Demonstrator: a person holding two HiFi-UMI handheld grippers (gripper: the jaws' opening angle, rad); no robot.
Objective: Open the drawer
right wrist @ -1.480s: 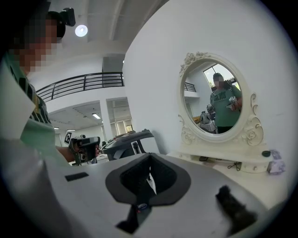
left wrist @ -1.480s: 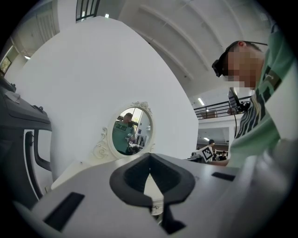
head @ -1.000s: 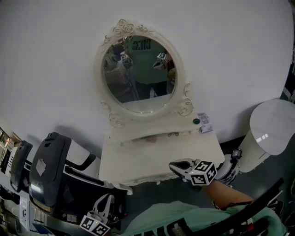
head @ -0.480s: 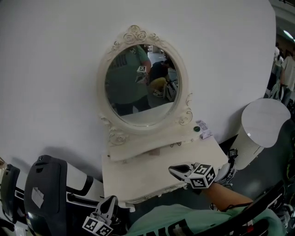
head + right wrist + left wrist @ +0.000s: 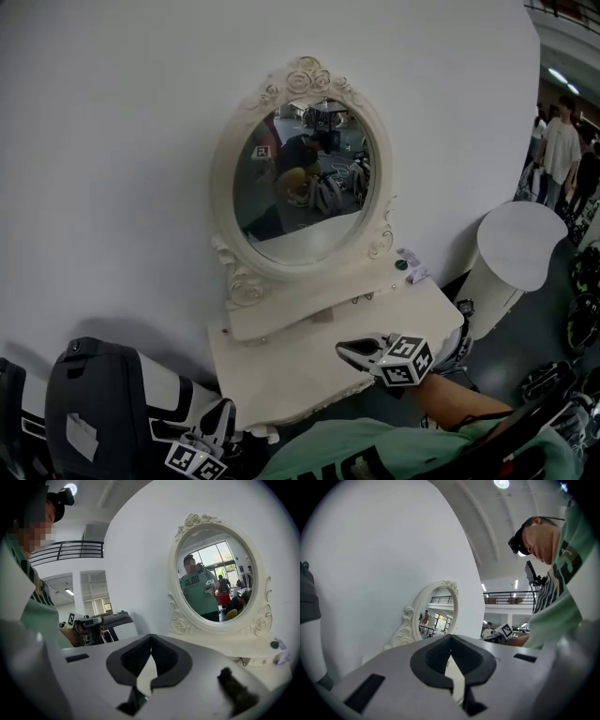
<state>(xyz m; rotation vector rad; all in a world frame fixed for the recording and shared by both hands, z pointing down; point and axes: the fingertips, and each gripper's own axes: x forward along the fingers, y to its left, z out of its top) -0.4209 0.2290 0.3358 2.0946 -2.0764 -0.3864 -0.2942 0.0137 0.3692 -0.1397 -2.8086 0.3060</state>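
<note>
The drawer [image 5: 291, 317] sat shut in the low tier under the mirror, its small dark handles showing on the front, toward 11 o'clock from the right tongs [image 5: 343, 349] and apart from them. The right tongs were closed, pads together with nothing between them, and hung over the front right part of the white vanity surface [image 5: 272, 375], pointing toward 9 o'clock in the head view, with the marker cube behind them at 4 o'clock. The left tongs [image 5: 225, 406] were closed as well, empty, held low off the front left corner of the surface at about 7 o'clock from the drawer, not touching the vanity.

Above the drawer tier, at 12 o'clock, stood the oval mirror [image 5: 305, 173] in its scrolled white frame, leaning against the white wall [image 5: 112, 141]. A small dark round item [image 5: 401, 264] lay on the tier's top at its right end, toward 2 o'clock from the drawer. At 3 o'clock from the vanity stood a white round-topped pedestal [image 5: 511, 248]. At 8 o'clock from the vanity, beside the left tongs, was a black-and-white machine [image 5: 103, 403]; what kind could not be told. The person's green shirt [image 5: 347, 455] filled the bottom edge at 6 o'clock, and bystanders [image 5: 561, 141] stood far off at 2 o'clock.
</note>
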